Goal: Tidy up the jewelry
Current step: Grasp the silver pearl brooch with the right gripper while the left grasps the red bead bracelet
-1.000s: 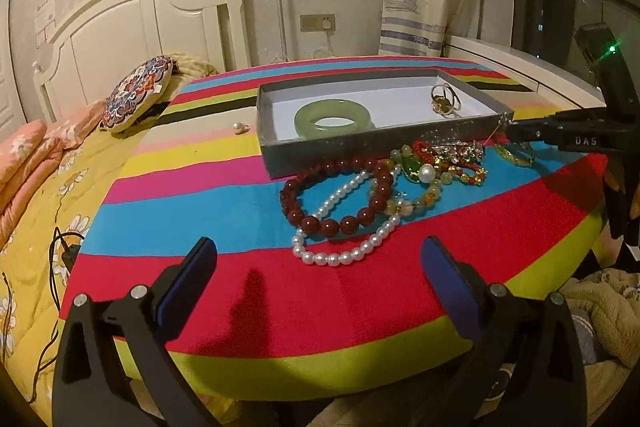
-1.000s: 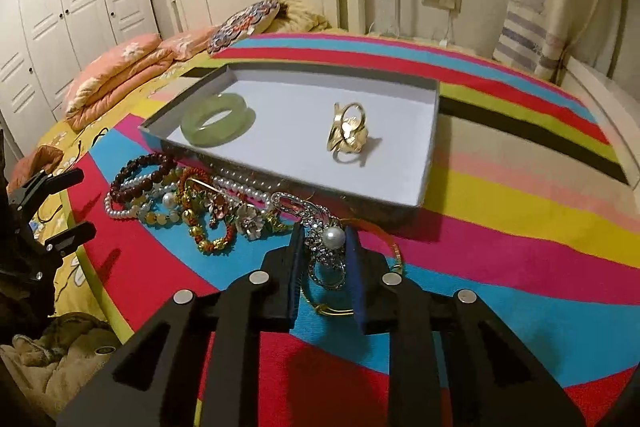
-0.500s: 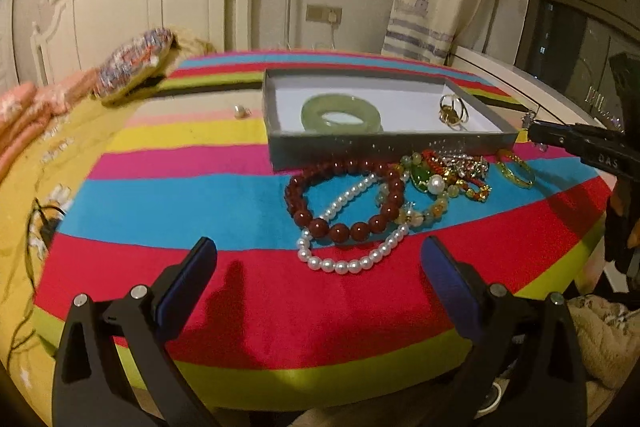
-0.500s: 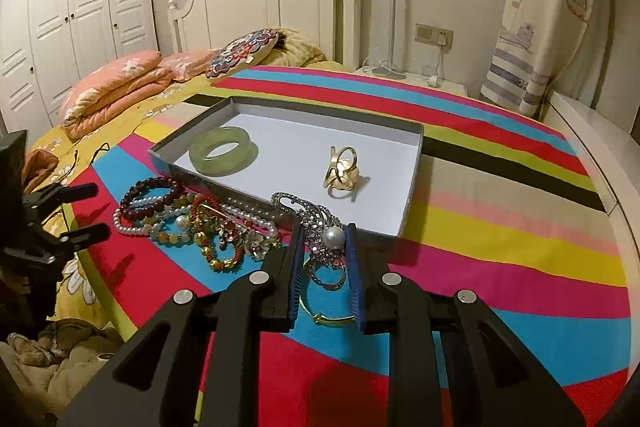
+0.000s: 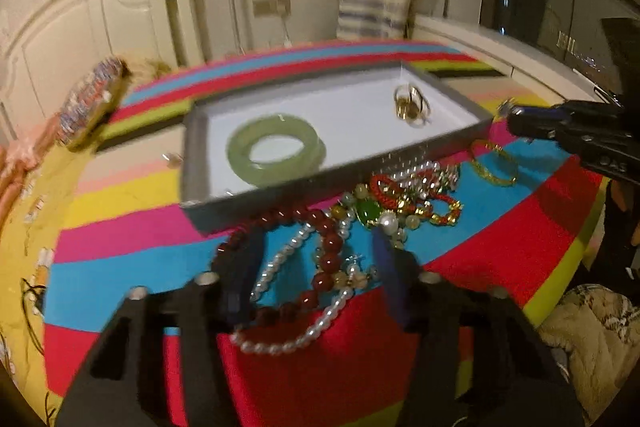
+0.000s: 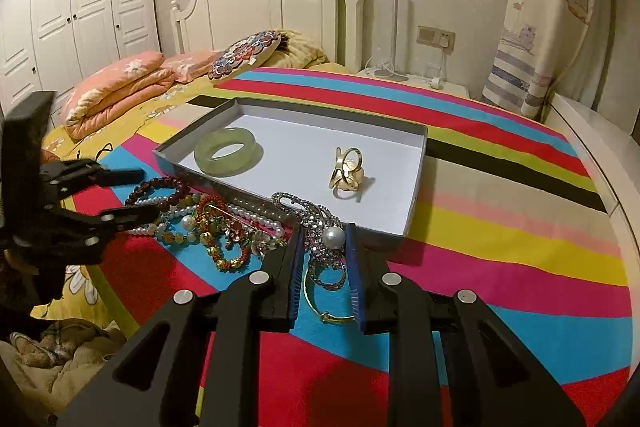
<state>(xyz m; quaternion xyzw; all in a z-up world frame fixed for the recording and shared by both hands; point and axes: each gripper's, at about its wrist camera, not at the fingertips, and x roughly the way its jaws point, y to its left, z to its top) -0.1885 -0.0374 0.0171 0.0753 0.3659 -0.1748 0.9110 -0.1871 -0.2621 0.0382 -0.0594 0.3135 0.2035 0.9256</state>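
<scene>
Nearest in the left wrist view, the left tongs (image 5: 316,279) are closing around the tangled loops of a dark red bead bracelet (image 5: 324,247) and a pearl strand (image 5: 304,331). Both lie between the fingers, but the blurred frame does not show the pads pressing on either.

In the right wrist view, the right tongs (image 6: 322,267) stand narrowly apart around a rhinestone brooch with a pearl (image 6: 326,239); the pads seem to pinch it. A thin gold bangle (image 6: 326,303) lies beneath on the striped cover (image 6: 500,267).

Behind them a heap of mixed bracelets (image 6: 218,231) rests against the near wall of a shallow grey tray (image 6: 416,183), which holds a green jade bangle (image 6: 226,151) and a gold ring (image 6: 348,169).

The strung beads look limp and light, so they will probably sag and drag neighbours; pinching across both strands seems wisest. The brooch looks stiff and snaggy, the jade hard, smooth and breakable.

Only the right view shows the wardrobe and pillows; only the left shows the dark window.
</scene>
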